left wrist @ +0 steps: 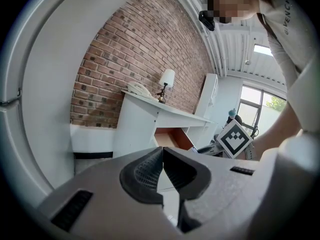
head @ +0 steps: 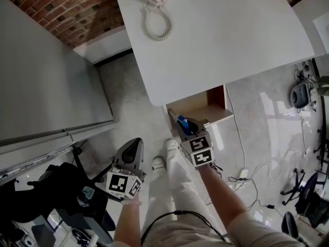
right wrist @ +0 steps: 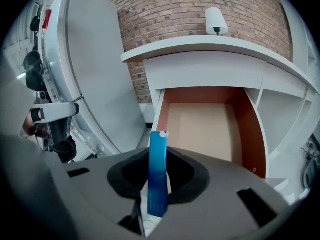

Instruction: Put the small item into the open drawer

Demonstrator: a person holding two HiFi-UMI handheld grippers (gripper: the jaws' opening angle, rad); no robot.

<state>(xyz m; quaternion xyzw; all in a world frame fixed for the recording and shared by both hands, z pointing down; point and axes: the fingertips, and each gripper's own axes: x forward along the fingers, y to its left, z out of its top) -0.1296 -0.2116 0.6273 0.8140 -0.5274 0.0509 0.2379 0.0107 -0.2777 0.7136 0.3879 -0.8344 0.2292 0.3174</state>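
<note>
R gripper w/ flat blue tube; boxy brown drawer ahead

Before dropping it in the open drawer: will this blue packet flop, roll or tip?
The blue packet stands straight above the right gripper, so it is probably fairly stiff. Thin and flat, it is likely light and unlikely to roll.

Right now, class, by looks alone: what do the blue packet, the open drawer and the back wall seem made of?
Blue packet: probably glossy plastic or coated card; thin, flat, smooth sheen. Open drawer: likely laminated board; matt red-brown sides, pale base. Back wall: exposed red brick; visible mortar lines.
</note>
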